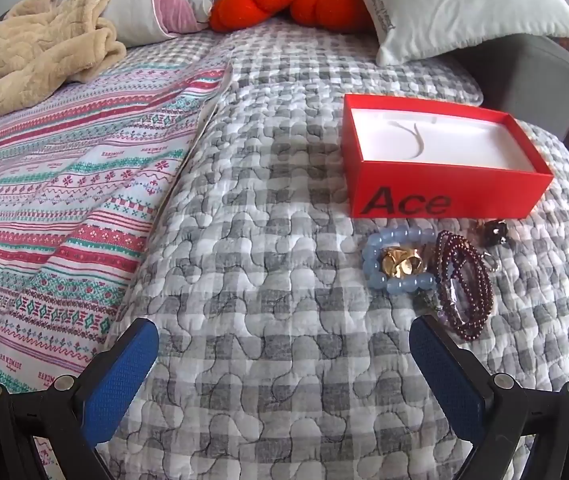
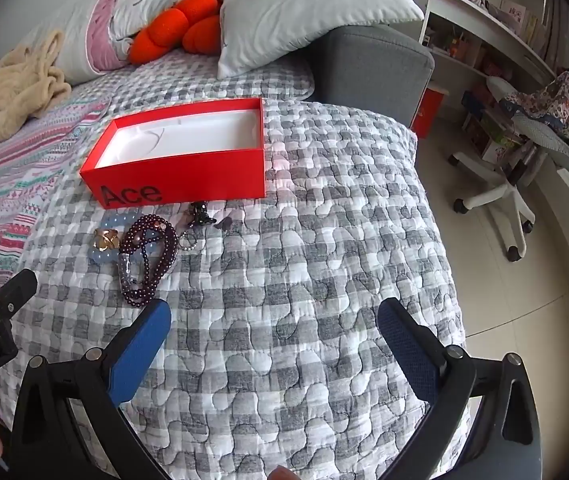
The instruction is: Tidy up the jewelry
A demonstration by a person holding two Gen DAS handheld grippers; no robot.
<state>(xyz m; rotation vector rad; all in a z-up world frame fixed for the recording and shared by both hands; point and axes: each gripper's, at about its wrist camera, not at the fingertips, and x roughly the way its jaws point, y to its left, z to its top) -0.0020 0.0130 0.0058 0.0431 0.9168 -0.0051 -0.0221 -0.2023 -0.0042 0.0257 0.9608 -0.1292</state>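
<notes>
Lying beside the red box (image 1: 444,192), jewelry (image 1: 424,272); both jaws apart.

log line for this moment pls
stage: pre-grasp | left gripper: open, empty | right gripper: open, empty | red box: lid off | jewelry pile: on quilt, beside box

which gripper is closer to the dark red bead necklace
Roughly even, perhaps the left. The left gripper has its right finger beside the dark red bead necklace's near end; the right gripper has its left finger just short of it.
</notes>
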